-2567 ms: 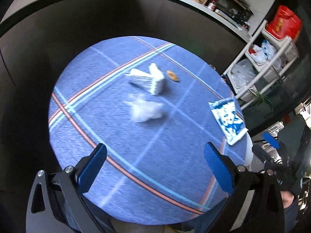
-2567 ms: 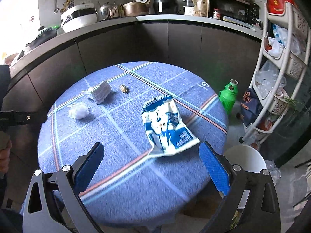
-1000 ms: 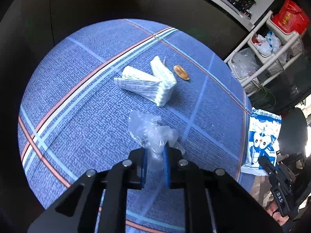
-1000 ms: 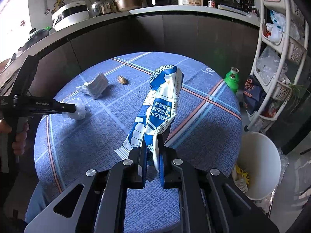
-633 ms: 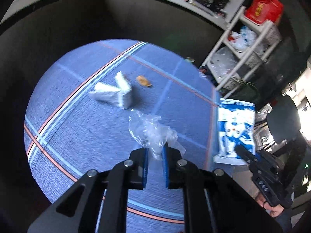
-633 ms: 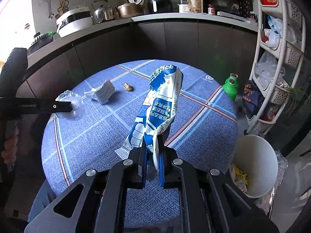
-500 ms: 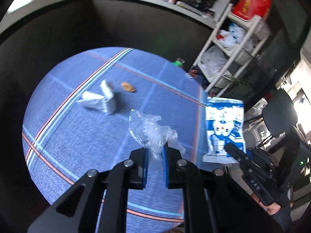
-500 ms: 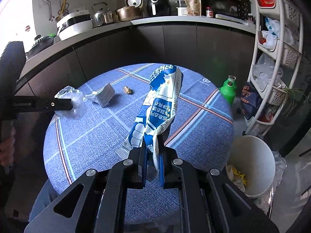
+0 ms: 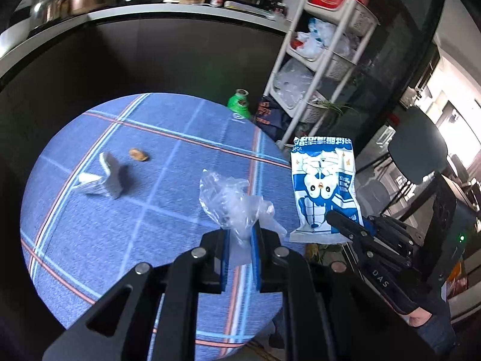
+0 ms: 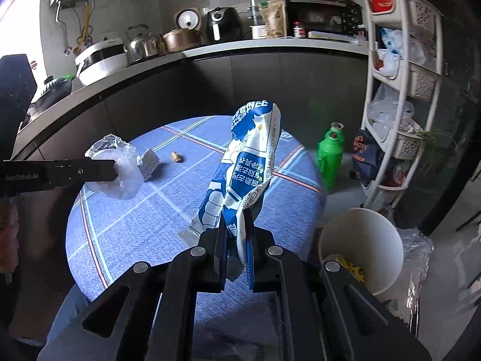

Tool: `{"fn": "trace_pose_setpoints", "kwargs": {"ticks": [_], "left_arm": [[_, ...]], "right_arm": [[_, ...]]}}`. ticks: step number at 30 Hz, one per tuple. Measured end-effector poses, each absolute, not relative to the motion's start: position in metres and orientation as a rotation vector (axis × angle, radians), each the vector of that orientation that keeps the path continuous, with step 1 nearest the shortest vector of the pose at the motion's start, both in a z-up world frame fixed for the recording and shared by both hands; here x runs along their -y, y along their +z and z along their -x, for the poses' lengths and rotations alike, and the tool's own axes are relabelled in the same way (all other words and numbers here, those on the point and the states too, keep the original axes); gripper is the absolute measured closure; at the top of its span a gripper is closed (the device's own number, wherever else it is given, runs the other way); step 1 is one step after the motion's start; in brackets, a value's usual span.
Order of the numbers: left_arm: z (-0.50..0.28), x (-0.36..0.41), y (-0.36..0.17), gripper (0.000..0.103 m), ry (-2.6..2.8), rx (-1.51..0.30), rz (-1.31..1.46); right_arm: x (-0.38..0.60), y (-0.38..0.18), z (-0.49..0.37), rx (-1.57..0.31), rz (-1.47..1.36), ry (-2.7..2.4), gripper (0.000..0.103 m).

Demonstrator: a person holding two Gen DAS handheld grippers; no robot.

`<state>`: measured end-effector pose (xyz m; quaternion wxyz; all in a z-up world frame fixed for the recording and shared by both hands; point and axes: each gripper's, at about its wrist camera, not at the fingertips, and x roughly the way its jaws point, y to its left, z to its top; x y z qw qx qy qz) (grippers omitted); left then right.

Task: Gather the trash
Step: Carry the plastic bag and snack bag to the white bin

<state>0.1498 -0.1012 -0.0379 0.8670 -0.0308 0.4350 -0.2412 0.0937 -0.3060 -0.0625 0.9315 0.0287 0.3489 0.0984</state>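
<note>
My left gripper is shut on a crumpled clear plastic bag and holds it above the round blue table. The bag also shows in the right wrist view. My right gripper is shut on a blue and white snack wrapper, held upright above the table's right side; the wrapper also shows in the left wrist view. A folded paper wad and a small brown scrap lie on the table. A white trash bin stands on the floor to the right.
A green bottle stands on the floor beyond the table. A white shelf rack with bags stands at the right. A dark curved counter with kitchen appliances runs behind the table.
Both grippers closed on their trash and lifted it off the table. In the last half second both swung to the right, and the bin is now closer to the right gripper.
</note>
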Motion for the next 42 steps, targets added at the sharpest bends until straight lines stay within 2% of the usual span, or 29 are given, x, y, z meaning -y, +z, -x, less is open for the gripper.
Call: {"fn": "trace_pose_setpoints", "kwargs": {"ticks": [23,42], "left_arm": [[-0.16,0.217,-0.041,0.09,-0.659,-0.92,-0.077],[-0.198,0.314,-0.091,0.09,-0.765,-1.041,-0.163]], "right_arm": [[0.397,-0.079,-0.078,-0.709,-0.17,0.027,0.094],[0.48,-0.142,-0.085,-0.805,-0.276,-0.119,0.094]]}}
